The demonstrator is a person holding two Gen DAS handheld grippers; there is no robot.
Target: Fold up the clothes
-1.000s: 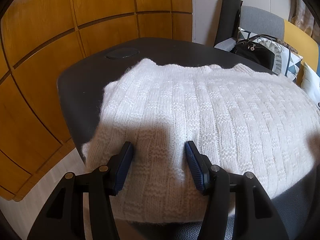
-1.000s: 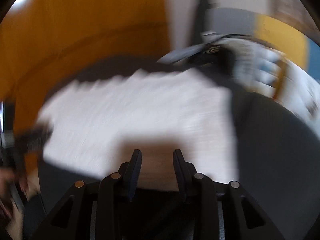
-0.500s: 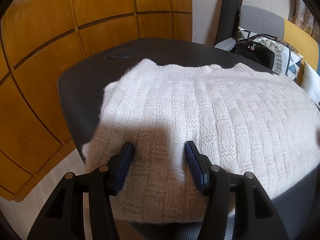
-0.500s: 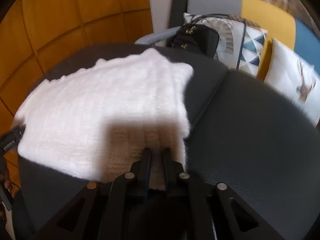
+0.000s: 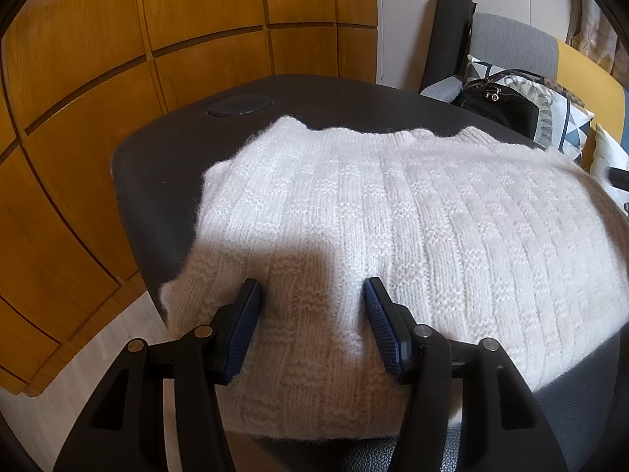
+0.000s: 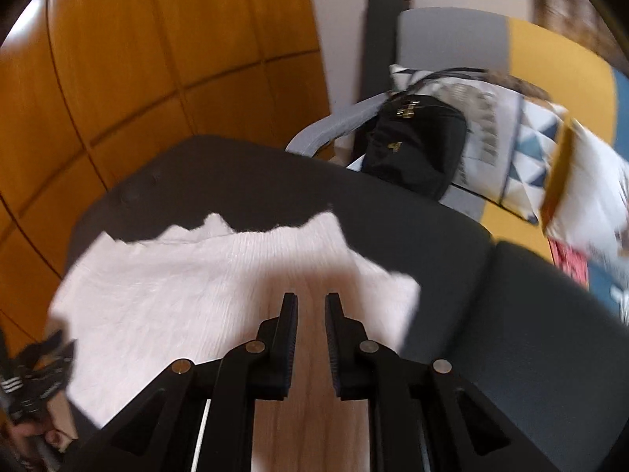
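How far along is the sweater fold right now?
Done: the white sweater lies flat on the dark table, no sleeves sticking out. In hand: left gripper rests open on its near hem; right gripper, fingers just opened a little, holds nothing. Remaining: probably the final fold toward the collar.

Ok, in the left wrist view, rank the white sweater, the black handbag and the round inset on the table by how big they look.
Largest to smallest:
1. white sweater
2. black handbag
3. round inset
The handbag sits farther back, so its true size is unsure.
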